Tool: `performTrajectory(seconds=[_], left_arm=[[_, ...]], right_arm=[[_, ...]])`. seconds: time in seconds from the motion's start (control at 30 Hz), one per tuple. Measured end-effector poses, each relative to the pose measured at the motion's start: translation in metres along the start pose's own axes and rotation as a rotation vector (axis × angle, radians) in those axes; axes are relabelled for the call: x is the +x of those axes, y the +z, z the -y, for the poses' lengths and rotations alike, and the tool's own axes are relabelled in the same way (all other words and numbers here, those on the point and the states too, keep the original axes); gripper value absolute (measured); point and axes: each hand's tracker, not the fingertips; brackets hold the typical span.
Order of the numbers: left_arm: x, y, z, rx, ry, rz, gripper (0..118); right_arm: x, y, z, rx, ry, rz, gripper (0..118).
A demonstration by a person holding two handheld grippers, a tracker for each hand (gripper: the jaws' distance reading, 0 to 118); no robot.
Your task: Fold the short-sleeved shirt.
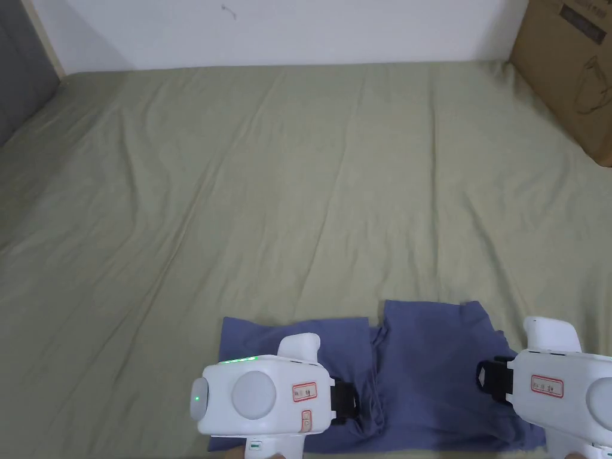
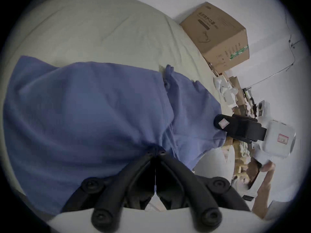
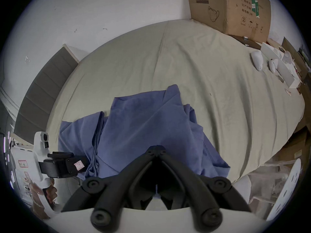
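A blue short-sleeved shirt (image 1: 418, 370) lies partly folded on the green bed sheet (image 1: 299, 179), near the front edge. My left gripper (image 1: 354, 405) sits at the shirt's left half; in its own view its jaws meet at the tips (image 2: 155, 150) with the blue cloth (image 2: 92, 110) bunched there. My right gripper (image 1: 482, 378) is at the shirt's right side. In the right gripper view its jaws are closed at the tips (image 3: 156, 148) on the blue cloth (image 3: 143, 127). Each gripper also shows in the other's view: right gripper (image 2: 217, 122), left gripper (image 3: 82, 165).
A large cardboard box (image 1: 574, 72) stands at the bed's far right corner. A grey padded headboard (image 3: 42, 92) runs along the left. Small white objects (image 3: 256, 61) lie along the bed's right edge. Wide bare sheet stretches beyond the shirt to the white wall.
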Motion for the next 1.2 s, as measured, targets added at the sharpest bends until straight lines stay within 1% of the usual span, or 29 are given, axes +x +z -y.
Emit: performTrajectory(seconds=[0.1, 0.2, 0.23, 0.3, 0.33, 0.4, 0.5, 0.57, 0.67, 0.73, 0.77, 0.8, 0.83, 0.87, 0.9, 0.93, 0.97, 1.03, 1.2], left_arm=[[0.006, 0.005, -0.001, 0.0, -0.006, 0.022, 0], [0.013, 0.004, 0.0, -0.014, -0.008, 0.102, 0], [0.016, 0.002, 0.001, -0.017, -0.015, 0.079, 0], [0.021, -0.004, 0.003, -0.033, -0.028, 0.088, 0], [0.021, -0.005, 0.003, -0.032, -0.053, 0.059, 0], [0.019, 0.0, 0.001, -0.028, -0.053, 0.055, 0], [0.007, 0.025, -0.007, 0.019, -0.026, 0.077, 0], [-0.011, 0.049, -0.016, 0.089, 0.016, 0.081, 0], [-0.042, 0.093, -0.026, 0.183, 0.102, 0.09, 0], [-0.068, 0.119, -0.031, 0.219, 0.165, 0.07, 1], [-0.08, 0.128, -0.03, 0.207, 0.169, 0.022, 6], [-0.089, 0.137, -0.028, 0.225, 0.175, -0.01, 15], [-0.098, 0.144, -0.026, 0.233, 0.19, -0.029, 33], [-0.107, 0.148, -0.024, 0.225, 0.201, -0.017, 61], [-0.118, 0.152, -0.022, 0.222, 0.229, -0.007, 81], [-0.132, 0.152, -0.02, 0.213, 0.268, 0.02, 95], [-0.14, 0.15, -0.018, 0.204, 0.305, 0.044, 95], [-0.152, 0.142, -0.013, 0.196, 0.373, 0.089, 102], [-0.176, 0.104, -0.007, 0.162, 0.501, 0.257, 102]], right_arm=[[0.0, 0.0, 0.002, -0.004, -0.007, -0.003, 0], [-0.001, -0.002, 0.003, -0.011, 0.002, 0.0, 0], [-0.002, -0.002, 0.003, -0.01, 0.006, 0.0, 0], [-0.002, -0.002, 0.003, -0.008, 0.005, -0.007, 0], [-0.003, -0.002, 0.002, -0.006, 0.0, -0.012, 0], [-0.003, -0.002, 0.001, -0.005, -0.008, -0.022, 0], [-0.005, 0.0, -0.002, -0.001, 0.006, -0.017, 0], [-0.007, 0.0, -0.003, 0.002, 0.013, -0.02, 0], [-0.009, -0.001, -0.006, 0.001, 0.015, -0.02, 0], [-0.011, -0.003, -0.007, -0.003, 0.018, -0.019, 0], [-0.012, -0.004, -0.007, -0.005, 0.018, -0.019, 0], [-0.014, -0.006, -0.007, -0.008, 0.021, -0.019, 0], [-0.016, -0.007, -0.007, -0.011, 0.027, -0.017, 0], [-0.018, -0.009, -0.008, -0.013, 0.033, -0.012, 0], [-0.02, -0.01, -0.008, -0.017, 0.041, -0.008, 0], [-0.023, -0.011, -0.009, -0.02, 0.048, -0.008, 0], [-0.022, -0.015, -0.01, -0.021, 0.05, -0.01, 0], [-0.025, -0.021, -0.012, -0.027, 0.054, -0.017, 0], [-0.038, -0.023, -0.017, -0.028, 0.078, -0.006, 0]])
